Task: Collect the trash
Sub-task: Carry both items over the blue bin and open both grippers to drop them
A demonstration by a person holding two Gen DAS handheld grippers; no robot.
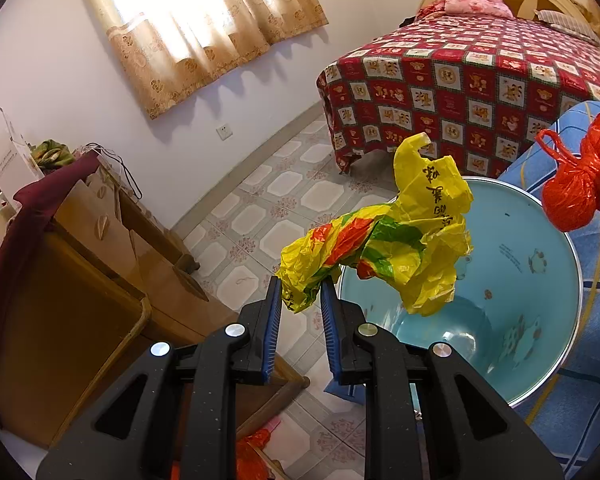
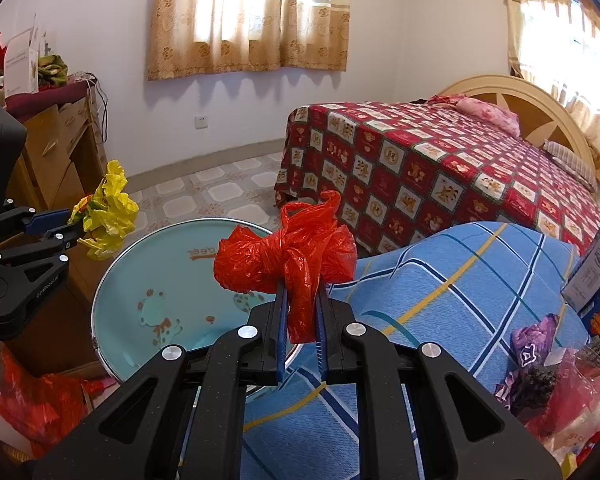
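My left gripper (image 1: 301, 289) is shut on a crumpled yellow plastic bag (image 1: 384, 236) with red and green patches, held in the air over the rim of a light blue bin (image 1: 532, 280). It also shows at the left of the right wrist view (image 2: 106, 210). My right gripper (image 2: 302, 300) is shut on a knotted red plastic bag (image 2: 288, 256), held above the bin's (image 2: 168, 280) right edge. The red bag also shows at the right of the left wrist view (image 1: 580, 184).
The bin stands against a blue plaid cover (image 2: 460, 280). A bed with a red patterned spread (image 2: 440, 160) lies behind. A wooden cabinet (image 1: 80, 280) stands left. More bags and clutter (image 2: 560, 392) lie on the cover at right; red plastic (image 2: 40, 400) lies low left.
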